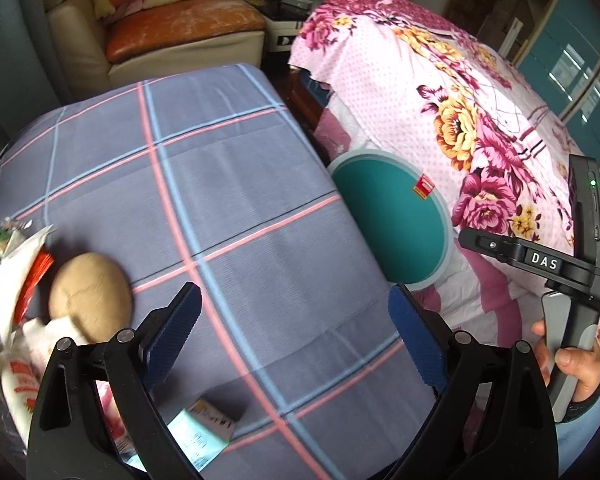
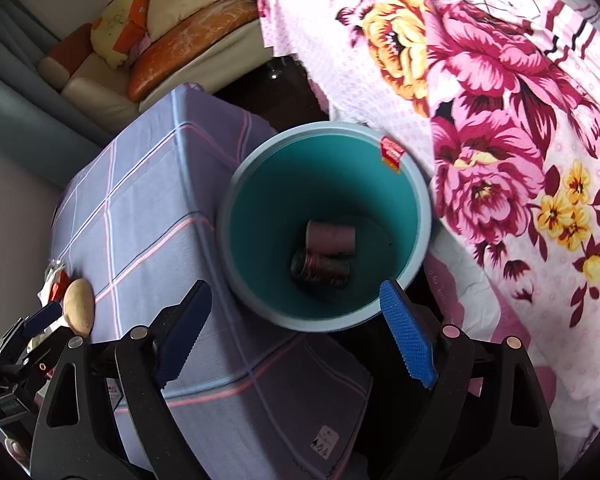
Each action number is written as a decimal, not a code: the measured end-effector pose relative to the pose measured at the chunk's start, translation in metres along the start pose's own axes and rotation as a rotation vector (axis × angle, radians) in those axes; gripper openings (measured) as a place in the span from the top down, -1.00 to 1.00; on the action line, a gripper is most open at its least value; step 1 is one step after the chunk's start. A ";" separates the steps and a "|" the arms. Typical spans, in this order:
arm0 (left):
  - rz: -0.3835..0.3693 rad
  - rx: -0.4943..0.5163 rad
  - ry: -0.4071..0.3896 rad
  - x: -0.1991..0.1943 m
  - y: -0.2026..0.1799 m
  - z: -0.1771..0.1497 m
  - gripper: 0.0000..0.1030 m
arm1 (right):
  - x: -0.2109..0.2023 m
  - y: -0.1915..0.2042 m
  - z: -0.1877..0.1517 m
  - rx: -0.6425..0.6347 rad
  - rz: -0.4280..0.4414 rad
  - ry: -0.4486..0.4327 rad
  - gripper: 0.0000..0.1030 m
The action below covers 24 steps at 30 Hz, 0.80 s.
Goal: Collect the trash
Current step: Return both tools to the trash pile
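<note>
My left gripper (image 1: 296, 308) stands open above the checked tablecloth (image 1: 240, 200), nothing between its blue pads. To its left lie crumpled wrappers (image 1: 18, 280) and a round beige bun (image 1: 90, 296); a small carton (image 1: 204, 428) lies just under its near side. The teal bin (image 1: 372, 208) stands off the table's right edge. My right gripper (image 2: 296, 300) is open directly over that bin (image 2: 260, 200), empty. Down in the bin lie a pink roll (image 2: 330, 236) and a crushed can (image 2: 320, 268). The bun (image 2: 78, 306) and the wrappers (image 2: 56, 280) show at far left.
A bed with a pink floral cover (image 1: 440, 92) presses against the bin's right side. A cream and orange sofa (image 1: 172, 28) with cushions stands behind the table. A hand (image 1: 576, 364) holds the right gripper's black body (image 1: 560, 264) at the right edge.
</note>
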<state>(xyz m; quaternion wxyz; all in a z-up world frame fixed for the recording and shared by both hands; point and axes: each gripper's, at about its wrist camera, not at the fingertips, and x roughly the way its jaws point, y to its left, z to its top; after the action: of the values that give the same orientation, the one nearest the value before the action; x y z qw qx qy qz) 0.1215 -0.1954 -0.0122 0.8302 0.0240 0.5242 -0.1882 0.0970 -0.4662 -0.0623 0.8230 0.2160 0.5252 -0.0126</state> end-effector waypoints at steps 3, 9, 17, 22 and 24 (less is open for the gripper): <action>0.013 -0.021 -0.008 -0.014 0.014 -0.011 -0.84 | -0.003 0.017 -0.007 -0.020 0.010 0.007 -0.59; 0.042 -0.051 -0.038 -0.045 0.040 -0.032 -0.84 | -0.009 0.058 -0.029 -0.066 0.045 0.038 -0.62; 0.087 -0.133 -0.108 -0.093 0.090 -0.063 -0.84 | -0.008 0.120 -0.066 -0.162 0.064 0.098 -0.62; 0.095 -0.219 -0.147 -0.112 0.131 -0.085 -0.84 | -0.002 0.162 -0.096 -0.231 0.073 0.166 -0.62; 0.094 -0.244 -0.154 -0.117 0.146 -0.094 -0.84 | 0.001 0.178 -0.108 -0.254 0.083 0.192 -0.62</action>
<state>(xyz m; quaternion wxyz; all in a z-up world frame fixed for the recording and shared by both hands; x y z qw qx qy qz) 0.0454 -0.0045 0.0251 0.8725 -0.0672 0.4763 -0.0854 0.0485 -0.2647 -0.0406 0.7896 0.1319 0.5894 0.1083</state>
